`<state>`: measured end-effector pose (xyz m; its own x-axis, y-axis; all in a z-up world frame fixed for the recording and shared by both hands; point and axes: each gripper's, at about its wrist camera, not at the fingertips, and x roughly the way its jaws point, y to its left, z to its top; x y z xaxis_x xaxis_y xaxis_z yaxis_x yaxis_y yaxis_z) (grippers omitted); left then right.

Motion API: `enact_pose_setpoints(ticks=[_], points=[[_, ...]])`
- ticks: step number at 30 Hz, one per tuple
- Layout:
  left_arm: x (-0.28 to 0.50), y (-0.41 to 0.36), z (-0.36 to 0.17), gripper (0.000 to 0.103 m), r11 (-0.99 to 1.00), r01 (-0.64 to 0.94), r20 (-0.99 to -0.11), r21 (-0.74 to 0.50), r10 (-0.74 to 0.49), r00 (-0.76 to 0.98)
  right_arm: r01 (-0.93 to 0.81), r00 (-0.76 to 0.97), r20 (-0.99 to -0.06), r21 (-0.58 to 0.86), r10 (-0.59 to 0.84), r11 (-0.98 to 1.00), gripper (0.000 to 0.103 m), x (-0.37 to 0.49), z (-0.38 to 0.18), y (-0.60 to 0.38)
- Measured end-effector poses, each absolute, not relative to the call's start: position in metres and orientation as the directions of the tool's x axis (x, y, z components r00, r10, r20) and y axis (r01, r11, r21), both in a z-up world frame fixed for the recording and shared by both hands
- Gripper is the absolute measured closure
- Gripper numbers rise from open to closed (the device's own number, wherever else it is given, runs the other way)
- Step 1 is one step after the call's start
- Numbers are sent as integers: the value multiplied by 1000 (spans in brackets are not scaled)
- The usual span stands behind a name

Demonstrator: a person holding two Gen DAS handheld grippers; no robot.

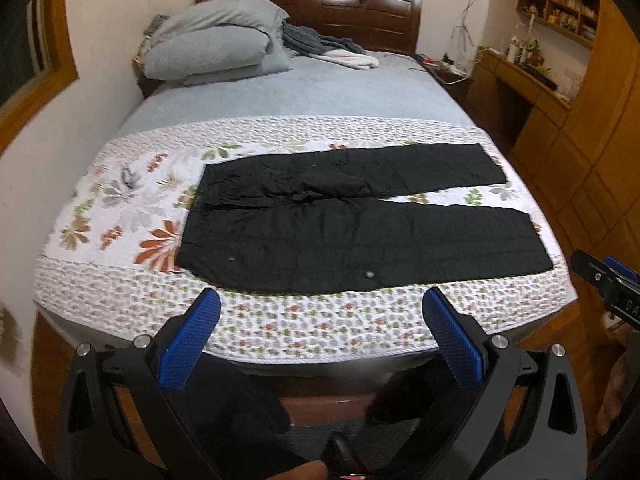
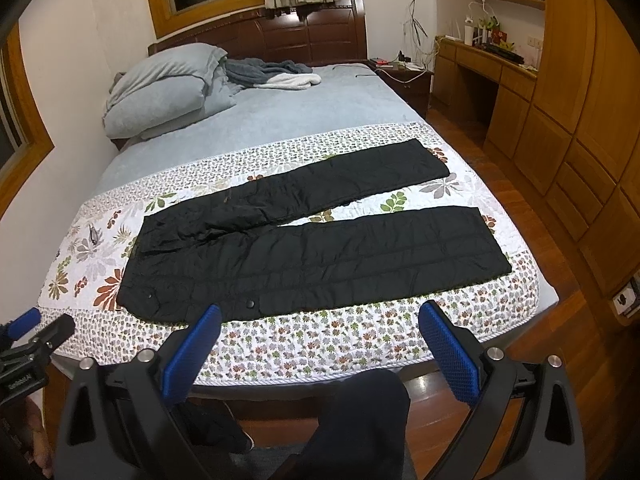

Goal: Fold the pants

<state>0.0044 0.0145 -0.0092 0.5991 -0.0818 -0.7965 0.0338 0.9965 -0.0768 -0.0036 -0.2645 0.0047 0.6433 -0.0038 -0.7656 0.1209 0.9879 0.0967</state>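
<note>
Black quilted pants [image 1: 352,216] lie flat on the flowered quilt [image 1: 280,328] at the foot of the bed, waistband to the left, both legs spread apart to the right. They show in the right wrist view [image 2: 304,248] too. My left gripper [image 1: 320,308] is open and empty, held above the bed's near edge, short of the pants. My right gripper [image 2: 320,324] is open and empty, likewise short of the pants' near leg. The right gripper's body shows at the left view's right edge [image 1: 604,284]; the left gripper shows at the right view's left edge [image 2: 32,340].
Grey pillows [image 1: 216,44] and a grey-white blanket [image 1: 332,50] lie at the head of the bed. A wooden desk [image 2: 488,60] and wardrobes [image 2: 580,120] stand on the right. A white wall runs along the left. My legs [image 2: 360,420] are below the bed's edge.
</note>
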Motion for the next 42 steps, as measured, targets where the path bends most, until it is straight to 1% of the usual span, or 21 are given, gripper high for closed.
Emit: enact_pose_setpoints(ticks=[3, 5, 7, 9, 10, 13, 14, 16, 18, 20, 22, 27, 31, 35, 36, 37, 38, 39, 40, 41, 42], points=[[13, 25, -23, 3, 973, 91, -806, -213, -228, 546, 125, 645, -764, 96, -7, 988, 3, 1, 1, -272], [19, 40, -36, 3, 924, 128, -770, -360, -372, 518, 122, 642, -766, 93, -7, 988, 3, 5, -4, -277], [28, 57, -50, 2, 900, 133, -737, -414, -418, 531, 113, 647, -762, 91, -4, 989, 3, 11, -11, -283], [34, 76, -64, 2, 902, 112, -711, -417, -400, 578, 100, 652, -758, 77, -7, 992, 3, 19, -22, -290], [41, 85, -74, 2, 900, 94, -724, -425, -401, 562, 95, 645, -764, 74, -5, 993, 3, 27, -33, -296], [81, 124, -121, 3, 864, -18, -800, -503, -458, 389, 110, 601, -798, 149, 54, 983, 3, 48, -72, -324], [92, 140, -135, 3, 861, -54, -806, -506, -450, 384, 125, 579, -811, 189, 83, 974, 3, 55, -87, -338], [112, 172, -165, 3, 908, -121, -856, -402, -325, 402, 165, 540, -827, 288, 157, 943, 3, 69, -122, -368], [133, 207, -201, 3, 906, -204, -883, -371, -275, 381, 221, 504, -837, 366, 216, 904, 3, 80, -154, -395], [147, 232, -234, 3, 866, -282, -883, -412, -304, 357, 307, 474, -842, 432, 257, 848, 3, 90, -187, -426], [161, 258, -264, 3, 810, -344, -865, -475, -357, 353, 380, 449, -857, 440, 254, 813, 3, 95, -212, -452], [189, 293, -312, 3, 714, -468, -852, -521, -402, 335, 443, 455, -848, 479, 271, 758, 3, 98, -236, -477], [208, 289, -317, 3, 728, -472, -866, -497, -383, 321, 462, 480, -824, 529, 301, 712, 4, 102, -245, -488], [218, 269, -311, 5, 776, -402, -869, -485, -377, 321, 488, 533, -782, 595, 322, 638, 4, 105, -252, -514], [218, 265, -311, 8, 777, -403, -869, -484, -372, 326, 506, 552, -771, 612, 317, 608, 4, 105, -254, -527], [220, 266, -313, 20, 777, -416, -875, -472, -358, 325, 516, 569, -760, 627, 315, 583, 4, 103, -254, -537], [222, 270, -316, 36, 775, -432, -881, -462, -346, 322, 524, 593, -741, 653, 315, 547, 4, 102, -255, -551], [220, 272, -319, 43, 768, -461, -892, -444, -327, 313, 529, 611, -726, 671, 316, 519, 4, 101, -257, -561], [215, 280, -320, 54, 757, -476, -891, -447, -325, 318, 537, 641, -701, 700, 312, 471, 4, 98, -259, -577], [214, 283, -321, 61, 743, -488, -885, -458, -331, 326, 542, 660, -686, 717, 307, 438, 4, 96, -262, -588], [212, 287, -323, 64, 725, -498, -877, -476, -345, 335, 551, 673, -677, 727, 297, 409, 4, 94, -265, -600]])
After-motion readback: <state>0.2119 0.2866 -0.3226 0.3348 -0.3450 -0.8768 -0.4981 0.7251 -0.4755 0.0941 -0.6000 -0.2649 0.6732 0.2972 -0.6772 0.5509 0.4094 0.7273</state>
